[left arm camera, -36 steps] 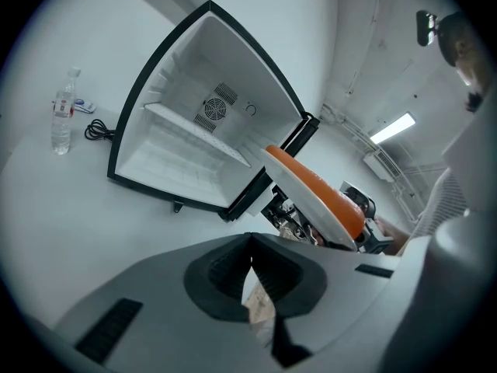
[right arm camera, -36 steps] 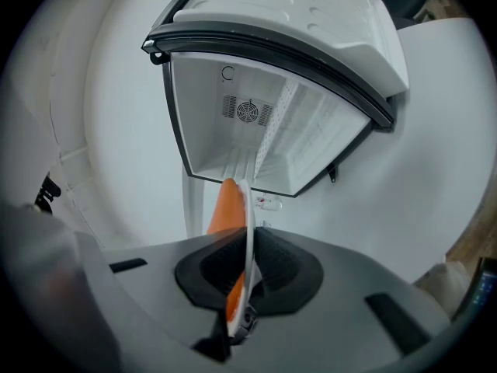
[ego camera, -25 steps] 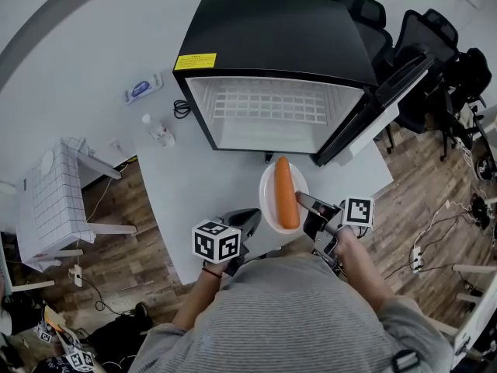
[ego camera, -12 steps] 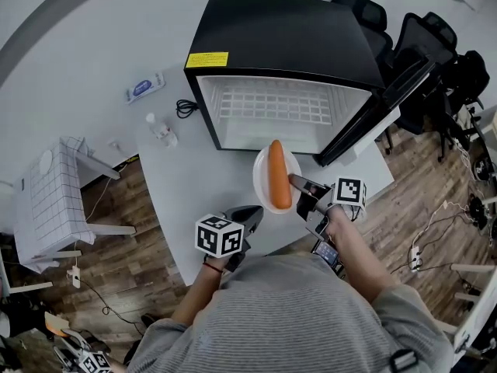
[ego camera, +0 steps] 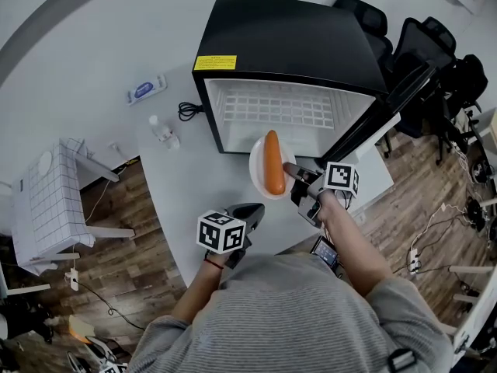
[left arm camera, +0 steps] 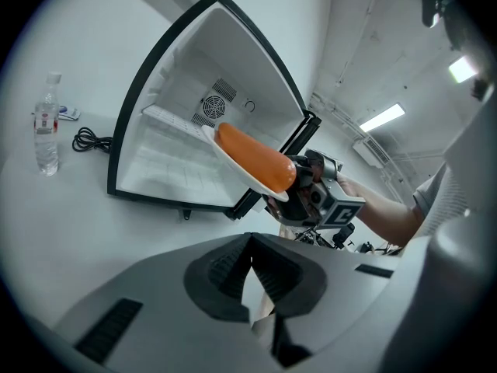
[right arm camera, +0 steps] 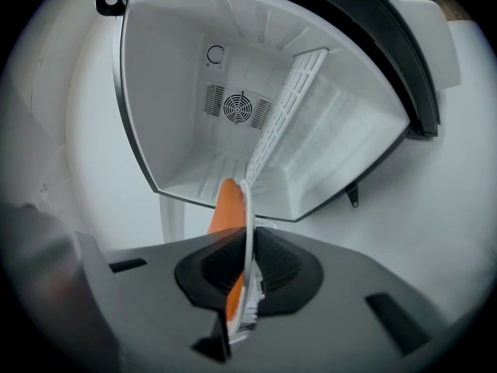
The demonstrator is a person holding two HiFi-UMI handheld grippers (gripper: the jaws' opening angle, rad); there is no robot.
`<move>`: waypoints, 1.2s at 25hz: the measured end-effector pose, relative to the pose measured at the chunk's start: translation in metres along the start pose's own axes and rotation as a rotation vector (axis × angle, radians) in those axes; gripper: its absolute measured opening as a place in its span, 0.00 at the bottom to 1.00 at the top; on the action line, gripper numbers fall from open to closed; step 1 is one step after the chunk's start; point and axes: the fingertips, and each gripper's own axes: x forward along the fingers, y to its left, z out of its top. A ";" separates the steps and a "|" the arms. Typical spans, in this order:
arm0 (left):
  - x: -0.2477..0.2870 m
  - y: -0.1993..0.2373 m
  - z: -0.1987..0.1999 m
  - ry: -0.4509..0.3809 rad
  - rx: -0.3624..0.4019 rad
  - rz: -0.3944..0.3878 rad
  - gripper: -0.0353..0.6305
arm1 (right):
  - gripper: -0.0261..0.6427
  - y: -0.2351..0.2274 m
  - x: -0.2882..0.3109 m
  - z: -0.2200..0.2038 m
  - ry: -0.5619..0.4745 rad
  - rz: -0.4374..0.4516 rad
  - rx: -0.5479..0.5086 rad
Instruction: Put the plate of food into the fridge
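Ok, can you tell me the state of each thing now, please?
fridge: door open
plate: lifted, not yet inside the fridge
orange food: lying on the plate
right tool: shut on the plate's rim
left tool: shut, empty
bottle: upright, capped

Wood floor [ego camera: 116,259], white table [ego camera: 194,189], black chairs [ego camera: 432,41]

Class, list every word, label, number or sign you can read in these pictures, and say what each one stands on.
Nothing can be read for certain.
Yellow label on the fridge top: print too small.
Water bottle label: blurred.
Blue packet on the table: print too small.
Marker cubes: square patterns, no words.
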 end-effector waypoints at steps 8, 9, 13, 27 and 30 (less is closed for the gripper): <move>-0.001 0.005 -0.003 0.015 -0.005 -0.015 0.07 | 0.09 -0.010 0.024 0.031 -0.059 -0.027 0.023; -0.001 0.006 -0.003 0.016 -0.006 -0.016 0.07 | 0.09 -0.011 0.026 0.034 -0.066 -0.029 0.026; -0.002 0.009 -0.002 0.019 -0.011 -0.018 0.07 | 0.09 -0.011 0.030 0.040 -0.089 -0.029 0.037; 0.006 0.017 -0.002 0.049 -0.011 -0.030 0.07 | 0.09 -0.018 0.042 0.055 -0.142 -0.042 0.074; 0.008 0.017 -0.003 0.055 -0.014 -0.031 0.07 | 0.09 -0.023 0.045 0.060 -0.152 -0.049 0.090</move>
